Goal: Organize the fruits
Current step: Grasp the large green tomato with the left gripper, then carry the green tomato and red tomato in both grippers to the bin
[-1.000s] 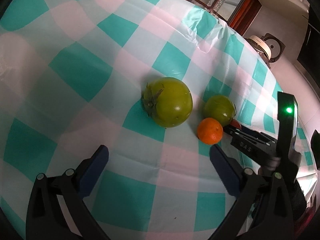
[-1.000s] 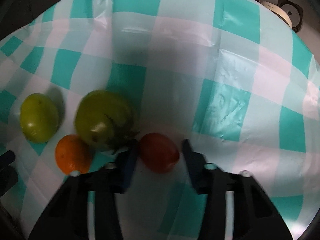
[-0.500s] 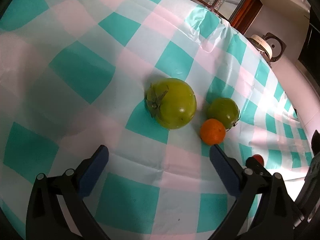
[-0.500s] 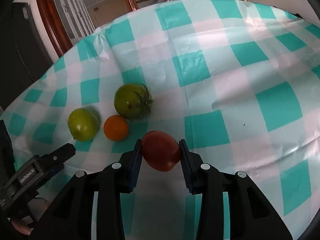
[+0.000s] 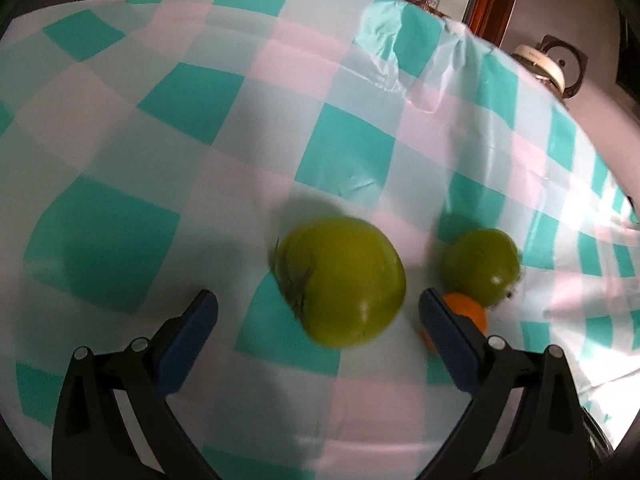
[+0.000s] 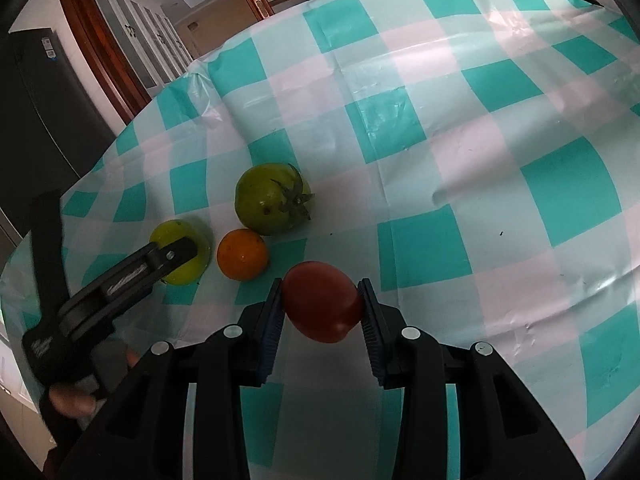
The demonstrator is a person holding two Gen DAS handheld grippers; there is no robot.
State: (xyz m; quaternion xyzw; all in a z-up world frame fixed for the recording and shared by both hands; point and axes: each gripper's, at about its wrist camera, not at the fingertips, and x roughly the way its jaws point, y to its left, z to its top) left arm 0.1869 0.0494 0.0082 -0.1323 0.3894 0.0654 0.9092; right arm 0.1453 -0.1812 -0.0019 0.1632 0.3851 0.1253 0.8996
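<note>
The right gripper [image 6: 320, 308] clamps its fingers on a red tomato [image 6: 322, 307] at lower centre, while the left gripper [image 5: 318, 312], fingers apart, frames the big green tomato [image 5: 340, 280]; closing carelessly could knock the orange [image 5: 466, 314] rolling across the counter [image 5: 160, 160].

Teal-and-white checked tablecloth [image 6: 440, 128], two green tomatoes [image 6: 268, 200], orange fruit [image 6: 242, 254], red tomato [image 6: 322, 306].
</note>
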